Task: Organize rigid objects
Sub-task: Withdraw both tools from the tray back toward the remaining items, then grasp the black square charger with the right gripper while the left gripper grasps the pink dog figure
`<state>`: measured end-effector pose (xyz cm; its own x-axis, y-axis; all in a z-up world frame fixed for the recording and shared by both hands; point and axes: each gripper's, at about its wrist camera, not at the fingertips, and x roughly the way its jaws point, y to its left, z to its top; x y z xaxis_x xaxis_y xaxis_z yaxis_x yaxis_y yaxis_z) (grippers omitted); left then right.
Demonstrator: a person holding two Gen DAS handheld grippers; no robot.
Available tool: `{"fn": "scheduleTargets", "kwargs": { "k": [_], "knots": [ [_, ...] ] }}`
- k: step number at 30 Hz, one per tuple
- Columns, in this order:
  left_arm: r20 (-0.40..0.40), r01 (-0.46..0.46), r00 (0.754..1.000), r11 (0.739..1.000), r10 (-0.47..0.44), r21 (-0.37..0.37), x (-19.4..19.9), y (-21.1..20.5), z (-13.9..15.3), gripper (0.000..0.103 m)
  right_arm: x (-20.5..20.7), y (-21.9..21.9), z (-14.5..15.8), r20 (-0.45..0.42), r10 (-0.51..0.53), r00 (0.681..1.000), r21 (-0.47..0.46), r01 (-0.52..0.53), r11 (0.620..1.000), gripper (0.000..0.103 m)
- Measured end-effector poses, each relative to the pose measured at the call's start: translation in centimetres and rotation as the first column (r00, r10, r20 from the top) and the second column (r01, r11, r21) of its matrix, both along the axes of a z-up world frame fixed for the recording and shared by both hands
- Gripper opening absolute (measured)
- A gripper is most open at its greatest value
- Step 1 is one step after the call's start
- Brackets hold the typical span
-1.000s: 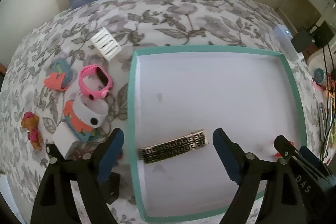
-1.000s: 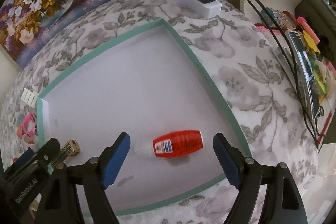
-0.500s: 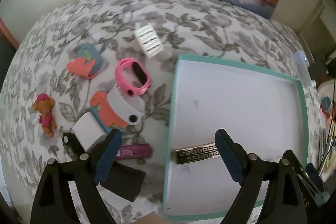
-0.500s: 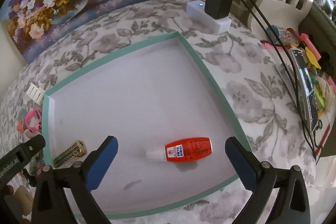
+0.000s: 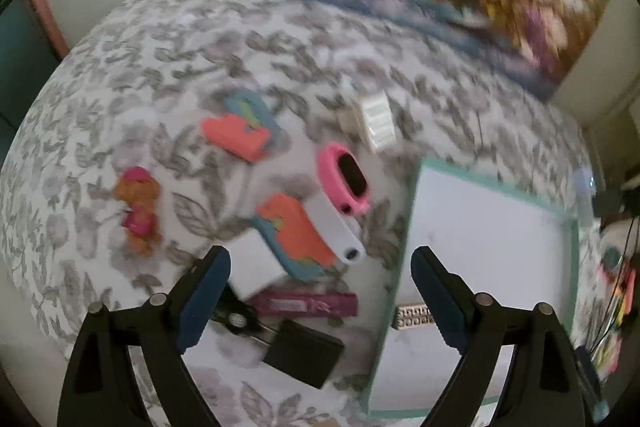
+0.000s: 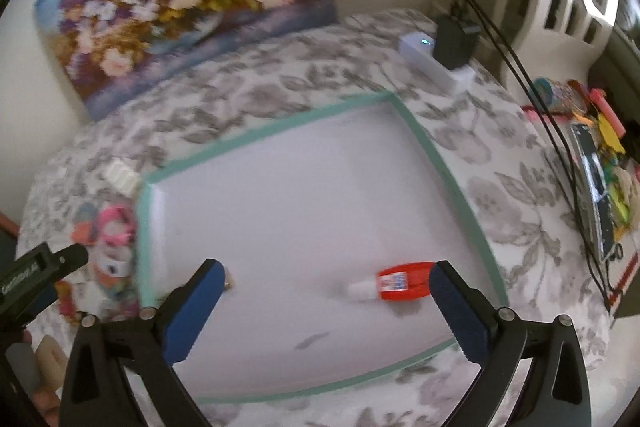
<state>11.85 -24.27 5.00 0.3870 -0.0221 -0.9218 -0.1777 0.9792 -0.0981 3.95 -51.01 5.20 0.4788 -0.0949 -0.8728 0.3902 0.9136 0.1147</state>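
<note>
Left tool [image 5: 320, 287] spread wide, right tool [image 6: 326, 301] likewise

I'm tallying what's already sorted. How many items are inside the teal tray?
2: a red bottle near the tray's front right, and a gold patterned bar at its front left edge. Gripper fingers might hide more.

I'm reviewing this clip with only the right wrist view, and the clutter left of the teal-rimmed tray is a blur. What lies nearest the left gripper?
Observer: A flat purple bar, on the cloth between the left gripper's open fingers, beside the teal-rimmed white tray.
Operator: Anything dark there?
Observer: A black rectangular block, nearer the camera than the bar.
Operator: Farther left?
Observer: A small brown toy figure in pink clothes, lying apart.
</note>
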Motion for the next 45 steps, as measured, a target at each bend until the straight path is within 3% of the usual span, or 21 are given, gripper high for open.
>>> {"fn": "scheduleTargets", "kwargs": {
  "k": [4,11,14,19,24,31,41,45],
  "knots": [
    [0.069,-0.050,0.996,0.998,0.053,-0.044,-0.4,2.9,1.8,0.100,0.0,2.3,1.1,0.042,0.039,0.998,0.027,-0.040,0.999,0.103],
    [0.182,-0.107,0.977,0.993,0.113,-0.043,-1.3,7.6,4.1,0.100,0.5,5.8,1.0,0.054,0.063,0.997,0.077,-0.067,0.995,0.103],
    [0.195,-0.125,0.971,0.989,0.137,-0.075,-1.5,9.9,4.5,0.100,0.8,7.5,0.7,0.050,0.083,0.995,0.086,-0.087,0.993,0.103],
    [0.203,-0.177,0.961,0.982,0.185,-0.059,-2.1,13.2,4.9,0.100,1.5,10.4,0.3,0.044,0.128,0.991,0.112,-0.132,0.985,0.103],
    [0.229,-0.240,0.940,0.967,0.255,-0.088,-3.2,16.9,5.3,0.100,2.2,13.5,-0.6,0.024,0.196,0.980,0.135,-0.197,0.971,0.103],
    [0.220,-0.329,0.910,0.935,0.350,-0.130,-4.0,20.7,4.7,0.100,2.6,16.7,-1.6,-0.010,0.263,0.965,0.139,-0.259,0.956,0.103],
    [0.144,-0.359,0.922,0.933,0.360,-0.038,-3.9,22.1,2.3,0.100,2.7,19.3,-3.8,-0.079,0.319,0.945,0.184,-0.300,0.936,0.103],
    [0.113,-0.363,0.923,0.930,0.368,-0.060,-3.6,22.3,1.0,0.100,2.6,19.3,-4.5,-0.093,0.322,0.942,0.210,-0.298,0.931,0.102]
  ]
}}
